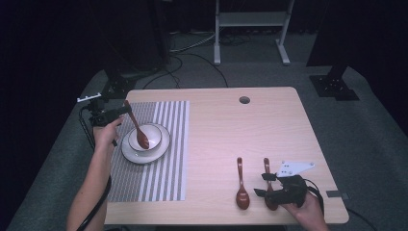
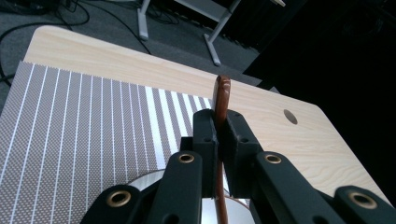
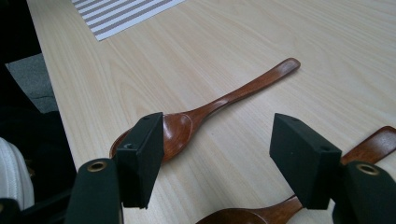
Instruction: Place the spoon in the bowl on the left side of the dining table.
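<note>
Wooden desk (image 1: 269, 139): pale top across the middle of the high view, carrying every piece of the place setting.
Striped mat (image 1: 168, 159): laid flat at left of centre; already placed.
Plate (image 1: 129, 153): white, on the mat, bowl (image 1: 155, 130) stacked on it; both set.
Spoon in bowl (image 1: 137, 130): reddish brown, slanted, scoop down inside the bowl, handle up toward upper left; judged nearly delivered, not yet let go.
Left gripper (image 1: 122, 110): closed tight on that spoon's handle, pads pinching the wood in the left gripper view (image 2: 217, 135).
Spare spoons: one (image 1: 241, 187) lying free at lower centre, scoop toward the bottom edge; second spoon (image 1: 267, 168) just right of it, partly under the right gripper.
Right gripper (image 1: 263, 185): jaws wide apart, holding nothing, low over the second spoon; in the right gripper view (image 3: 215, 154) bare desk between the pads.
Left to do, judged: release into the bowl; two spoons yet to be picked up.
</note>
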The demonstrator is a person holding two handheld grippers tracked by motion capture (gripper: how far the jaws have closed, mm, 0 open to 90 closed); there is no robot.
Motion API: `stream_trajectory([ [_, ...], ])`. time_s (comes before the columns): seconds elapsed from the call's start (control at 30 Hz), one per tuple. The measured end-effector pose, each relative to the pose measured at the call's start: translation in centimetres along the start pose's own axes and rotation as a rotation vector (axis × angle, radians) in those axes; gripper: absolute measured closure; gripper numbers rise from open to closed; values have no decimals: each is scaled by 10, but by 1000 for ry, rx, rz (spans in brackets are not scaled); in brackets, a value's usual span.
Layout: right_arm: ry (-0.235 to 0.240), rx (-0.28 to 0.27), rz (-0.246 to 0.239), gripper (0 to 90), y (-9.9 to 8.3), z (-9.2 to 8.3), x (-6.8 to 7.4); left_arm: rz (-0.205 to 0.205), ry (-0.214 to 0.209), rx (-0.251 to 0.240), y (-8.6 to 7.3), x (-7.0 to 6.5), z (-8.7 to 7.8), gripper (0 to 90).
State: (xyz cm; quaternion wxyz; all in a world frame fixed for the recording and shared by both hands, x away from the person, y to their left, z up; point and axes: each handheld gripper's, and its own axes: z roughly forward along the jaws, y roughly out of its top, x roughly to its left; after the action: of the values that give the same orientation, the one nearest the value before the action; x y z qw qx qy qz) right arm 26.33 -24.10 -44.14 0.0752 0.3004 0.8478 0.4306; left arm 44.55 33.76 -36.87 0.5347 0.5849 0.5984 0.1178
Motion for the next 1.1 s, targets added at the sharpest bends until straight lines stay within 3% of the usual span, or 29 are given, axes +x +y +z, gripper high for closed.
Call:
stream_trajectory([
  [0.53, 2, -1, 0, 339, 0, 1, 1, -36, -20, -15, -9, 10, 3, 843],
  [0.93, 6, -3, -2, 339, 0, 2, 1, -57, -14, -7, -14, 18, 3, 837],
  [1.1, 10, -2, -4, 340, 2, 3, 2, -83, -8, -11, -18, 25, 3, 835],
])
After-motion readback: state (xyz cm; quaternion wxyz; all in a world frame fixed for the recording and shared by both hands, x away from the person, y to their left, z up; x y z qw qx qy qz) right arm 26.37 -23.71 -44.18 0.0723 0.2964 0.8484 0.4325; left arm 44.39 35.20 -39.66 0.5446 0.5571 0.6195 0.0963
